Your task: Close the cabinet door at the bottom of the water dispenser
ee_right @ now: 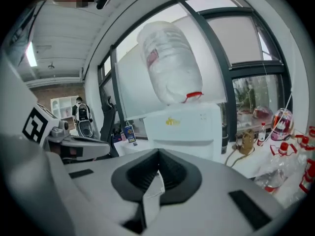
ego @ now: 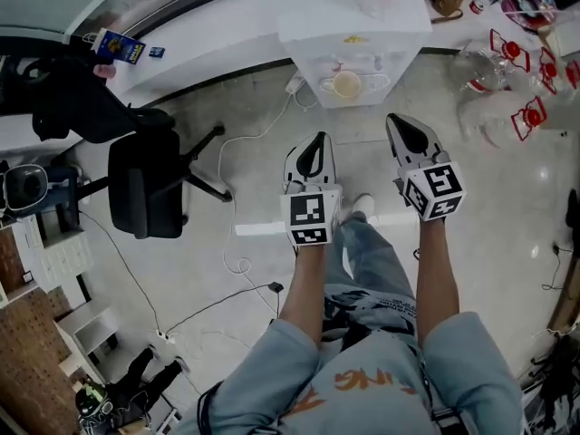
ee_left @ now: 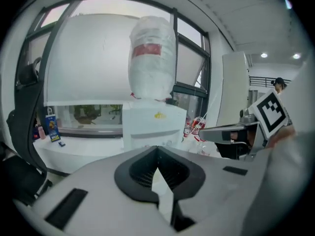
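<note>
The white water dispenser [ego: 349,25] stands against the window ledge, straight ahead of me. A plastic-wrapped water bottle [ee_left: 151,58] sits upside down on top of it. Its cabinet door is hidden: the head view looks down on the dispenser top, and the gripper bodies cover its lower part [ee_left: 152,124] [ee_right: 187,124]. My left gripper [ego: 314,148] and right gripper [ego: 405,130] are held up side by side in the air, short of the dispenser, touching nothing. Both are shut and empty, their jaws meeting at the tips [ee_left: 157,149] [ee_right: 158,154].
A black office chair [ego: 145,184] stands on the floor to the left. White and black cables [ego: 240,261] trail across the floor to a power strip [ego: 168,338]. Several clear bottles with red caps [ego: 517,80] lie to the right of the dispenser.
</note>
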{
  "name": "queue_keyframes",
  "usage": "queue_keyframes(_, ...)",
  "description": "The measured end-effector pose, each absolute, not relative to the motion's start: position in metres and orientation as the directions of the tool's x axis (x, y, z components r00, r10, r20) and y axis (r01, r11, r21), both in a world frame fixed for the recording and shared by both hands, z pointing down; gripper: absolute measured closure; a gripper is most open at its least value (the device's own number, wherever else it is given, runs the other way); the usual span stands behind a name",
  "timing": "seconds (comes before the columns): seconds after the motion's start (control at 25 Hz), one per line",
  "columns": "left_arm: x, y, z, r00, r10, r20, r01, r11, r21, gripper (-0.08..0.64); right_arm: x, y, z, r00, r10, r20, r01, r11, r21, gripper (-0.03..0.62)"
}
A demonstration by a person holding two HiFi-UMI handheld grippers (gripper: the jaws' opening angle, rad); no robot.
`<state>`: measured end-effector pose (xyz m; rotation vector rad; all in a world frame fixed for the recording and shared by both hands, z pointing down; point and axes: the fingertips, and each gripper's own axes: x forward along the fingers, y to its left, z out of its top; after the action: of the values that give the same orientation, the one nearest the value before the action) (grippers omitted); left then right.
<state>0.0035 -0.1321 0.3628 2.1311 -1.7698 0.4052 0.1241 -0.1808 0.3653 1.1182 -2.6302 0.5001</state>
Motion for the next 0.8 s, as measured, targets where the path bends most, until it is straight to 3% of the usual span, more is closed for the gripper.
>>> queue_keyframes(0.4,-0.004,-0.147,0.258,0.158,-0.954,0.254,-0.987,-0.157,0.022,0.540,0.148,-0.180,0.244,-0.577,-0.788,0.216,-0.816,0.568,-0.108,0.565)
queue_keyframes(0.56,-0.002,-0.151,0.220,0.202,-0.960,0.193,-0.978,-0.207,-0.002,0.540,0.151,-0.180,0.201,-0.617,-0.780,0.105,-0.781,0.589,-0.207,0.563)
queue_keyframes(0.8,-0.023,-0.156,0.164,0.164,-0.982,0.093,-0.986,-0.166,-0.017,0.540,0.142,-0.185,0.148,-0.613,-0.788,0.050,-0.789,0.608,-0.085,0.563)
